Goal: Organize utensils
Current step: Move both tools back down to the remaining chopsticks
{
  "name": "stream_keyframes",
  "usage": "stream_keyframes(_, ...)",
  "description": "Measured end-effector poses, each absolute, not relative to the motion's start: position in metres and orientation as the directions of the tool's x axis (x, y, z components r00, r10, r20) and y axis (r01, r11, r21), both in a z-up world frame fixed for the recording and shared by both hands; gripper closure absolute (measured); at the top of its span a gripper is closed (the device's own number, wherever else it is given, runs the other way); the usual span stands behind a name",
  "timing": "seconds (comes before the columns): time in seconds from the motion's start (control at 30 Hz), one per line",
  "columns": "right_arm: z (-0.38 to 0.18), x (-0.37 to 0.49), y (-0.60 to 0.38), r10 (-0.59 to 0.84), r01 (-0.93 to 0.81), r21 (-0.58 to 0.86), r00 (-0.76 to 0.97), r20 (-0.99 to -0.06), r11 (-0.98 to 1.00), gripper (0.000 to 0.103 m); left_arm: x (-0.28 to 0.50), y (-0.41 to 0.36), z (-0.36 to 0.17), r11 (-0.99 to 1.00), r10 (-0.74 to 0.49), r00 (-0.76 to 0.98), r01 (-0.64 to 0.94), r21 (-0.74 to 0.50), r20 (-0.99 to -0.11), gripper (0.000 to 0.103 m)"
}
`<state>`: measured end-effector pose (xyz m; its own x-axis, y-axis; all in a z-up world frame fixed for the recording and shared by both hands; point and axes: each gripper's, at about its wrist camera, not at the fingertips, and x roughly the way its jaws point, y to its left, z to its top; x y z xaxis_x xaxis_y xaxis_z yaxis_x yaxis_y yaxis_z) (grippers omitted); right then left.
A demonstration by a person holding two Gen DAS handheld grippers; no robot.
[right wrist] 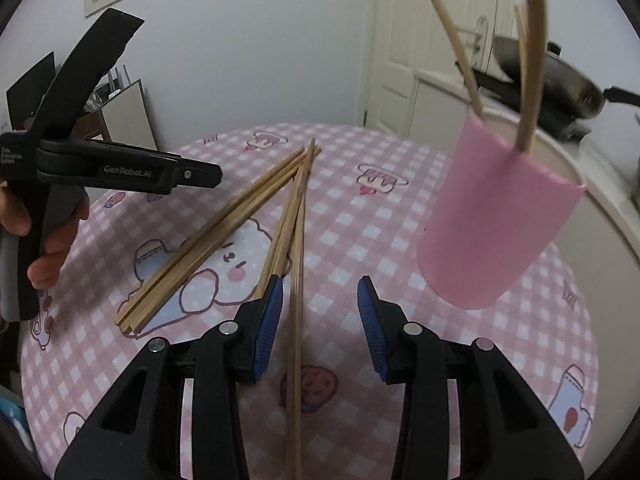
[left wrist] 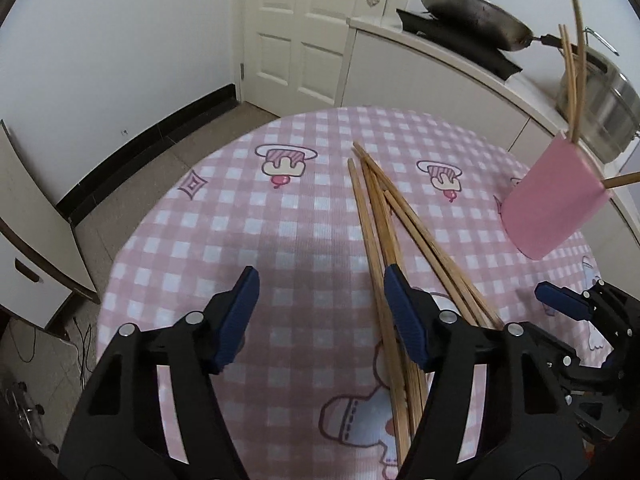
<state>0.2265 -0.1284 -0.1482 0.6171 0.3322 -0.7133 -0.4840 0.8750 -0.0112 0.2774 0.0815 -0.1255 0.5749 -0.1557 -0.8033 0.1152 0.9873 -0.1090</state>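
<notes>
- the left gripper [left wrist: 320, 312] fills the bottom of the left wrist view, its blue-padded jaws spread wide over the tablecloth with nothing pressed between the pads.
- in that view the loose chopsticks [left wrist: 384, 216] run from the centre down to the lower middle, passing under the right-hand finger rather than between the two.
- the right gripper [right wrist: 320, 320] sits at the bottom centre of the right wrist view, jaws parted; a few chopsticks lie in the gap on the cloth, nearer the left pad, and neither pad visibly presses on them.
- in the right wrist view the chopsticks [right wrist: 240, 216] fan into two bunches, one slanting to the lower left, one running almost straight down the middle.
- a pink cup [right wrist: 496, 216] stands at the right of that frame with several chopsticks sticking up out of it; the same cup [left wrist: 556, 200] shows at the right edge of the left wrist view, blurred.
- a person's hand [right wrist: 44, 240] grips the left gripper's handle at the left edge of the right wrist view.
- the pink checked tablecloth [left wrist: 224, 240] with cartoon prints covers the round table.
- a wok [left wrist: 472, 12] sits on the counter at the upper right, a steel pot [left wrist: 608, 108] just right of it, a white door [left wrist: 304, 28] at the upper centre.
</notes>
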Motion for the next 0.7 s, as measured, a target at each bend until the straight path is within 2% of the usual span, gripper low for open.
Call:
stream_keyframes(0.4,-0.158,0.25,-0.111,0.279,-0.511,-0.067,0.568,-0.774,0.857,0.067,0.31,0.07,-0.135,0.993,-0.109,0.537,0.105,-0.062,-0.836,0.039)
stream_keyframes(0.7,-0.159,0.266,-0.104,0.258,-0.511,-0.086,0.564,-0.784,0.855,0.067,0.334,0.063,-0.139,0.995,-0.086,0.511,0.095,-0.044,-0.856,0.04)
